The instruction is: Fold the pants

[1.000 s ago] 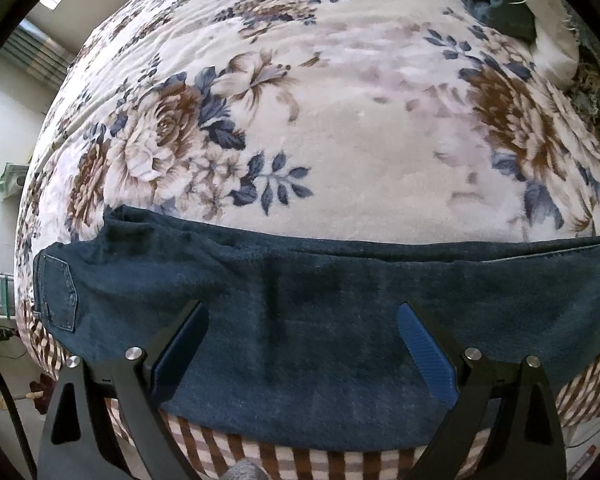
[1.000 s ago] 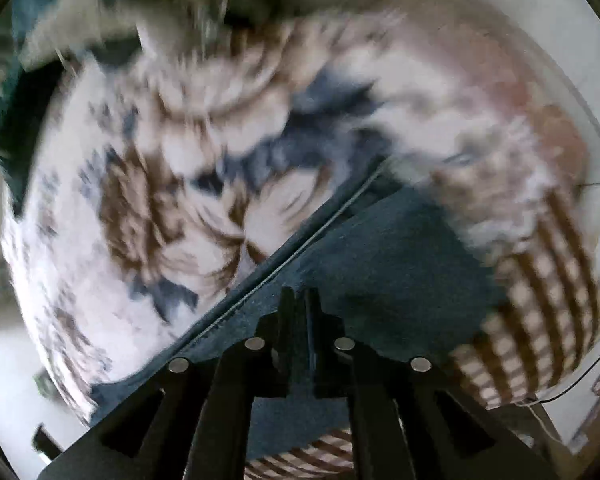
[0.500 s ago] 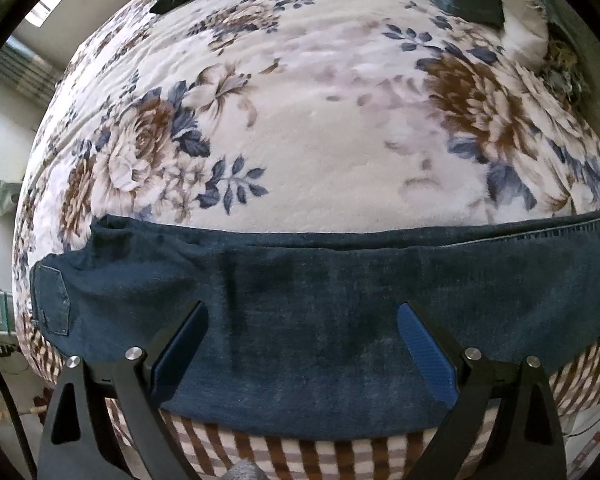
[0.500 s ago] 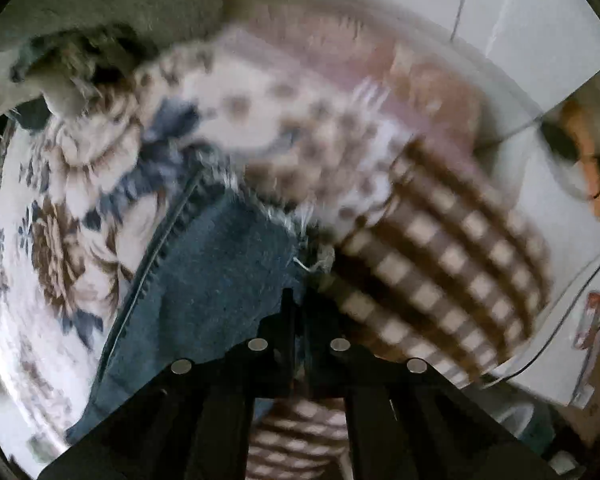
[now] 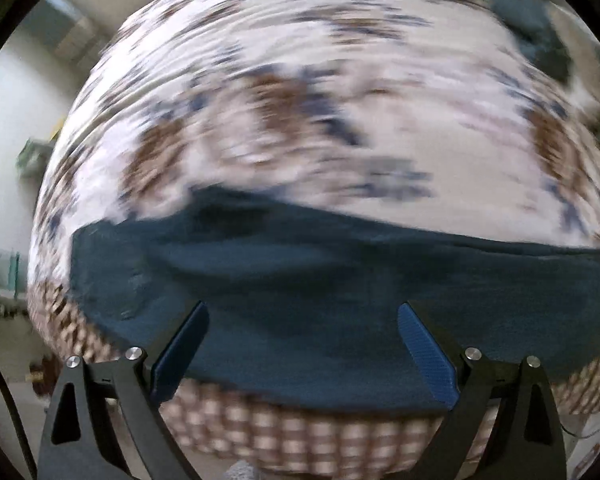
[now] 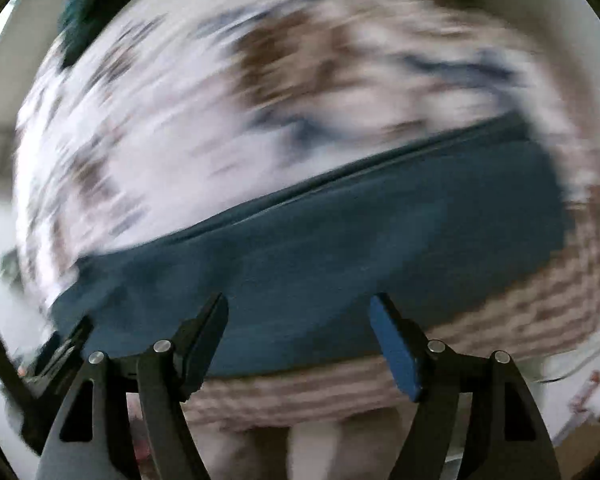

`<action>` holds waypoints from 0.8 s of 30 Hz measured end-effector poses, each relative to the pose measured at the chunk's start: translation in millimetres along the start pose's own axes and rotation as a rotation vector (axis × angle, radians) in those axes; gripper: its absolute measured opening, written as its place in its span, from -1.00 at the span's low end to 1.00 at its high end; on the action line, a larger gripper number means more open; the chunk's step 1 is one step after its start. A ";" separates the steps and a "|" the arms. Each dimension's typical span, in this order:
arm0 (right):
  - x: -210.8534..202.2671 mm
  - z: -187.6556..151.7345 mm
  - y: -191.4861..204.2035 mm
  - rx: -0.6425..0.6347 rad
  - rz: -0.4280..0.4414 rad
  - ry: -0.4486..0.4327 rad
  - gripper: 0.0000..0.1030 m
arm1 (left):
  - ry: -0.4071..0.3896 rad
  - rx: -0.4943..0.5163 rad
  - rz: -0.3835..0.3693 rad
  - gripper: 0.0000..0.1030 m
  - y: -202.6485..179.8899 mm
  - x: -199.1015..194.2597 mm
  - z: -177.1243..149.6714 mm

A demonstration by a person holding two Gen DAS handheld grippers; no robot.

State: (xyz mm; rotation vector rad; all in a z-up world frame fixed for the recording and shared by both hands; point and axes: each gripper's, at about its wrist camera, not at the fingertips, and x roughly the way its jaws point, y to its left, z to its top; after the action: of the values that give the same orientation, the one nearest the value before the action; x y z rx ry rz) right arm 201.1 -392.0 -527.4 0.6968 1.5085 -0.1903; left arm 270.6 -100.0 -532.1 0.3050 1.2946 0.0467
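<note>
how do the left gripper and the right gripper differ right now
Opening: the left gripper has its jaws spread wider than the right gripper, though both are open.
Framing of the jeans: from the left gripper the denim band runs nearly level; from the right gripper it slants up to the right.
Shared: both are empty, hang above the jeans on the floral blanket, and both views are motion-blurred.

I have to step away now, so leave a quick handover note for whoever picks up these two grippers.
Left gripper: open, empty, over the jeans.
Right gripper: open, empty, also above them.
The jeans lie as a long band along the near edge of the floral blanket.
Done: they look folded lengthwise, though blur hides detail.
Left: fold them across, end to end.
</note>
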 end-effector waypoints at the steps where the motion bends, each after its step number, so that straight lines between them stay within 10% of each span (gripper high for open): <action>1: 11.6 -9.3 26.2 -0.024 0.027 0.030 0.47 | 0.015 -0.034 0.009 0.88 26.8 5.1 -0.1; 9: 138.3 -92.7 198.5 0.072 0.176 0.301 0.47 | 0.153 -0.336 0.052 0.87 251.6 65.9 -23.6; 13: 193.0 -131.6 225.7 0.237 0.239 0.355 0.47 | 0.211 -0.453 -0.058 0.39 339.2 108.2 -32.5; 19: 212.3 -152.4 246.7 0.352 0.121 0.221 0.46 | 0.282 -0.674 -0.260 0.39 406.1 170.4 -40.0; 24: 208.7 -177.5 247.0 0.385 0.144 0.288 0.44 | 0.249 -0.714 -0.321 0.35 403.7 182.3 -48.6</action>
State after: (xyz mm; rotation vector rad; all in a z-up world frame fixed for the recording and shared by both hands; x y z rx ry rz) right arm 199.9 -39.4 -635.6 1.1767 1.7061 -0.2836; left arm 329.9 333.9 -614.5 -0.5333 1.4705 0.2732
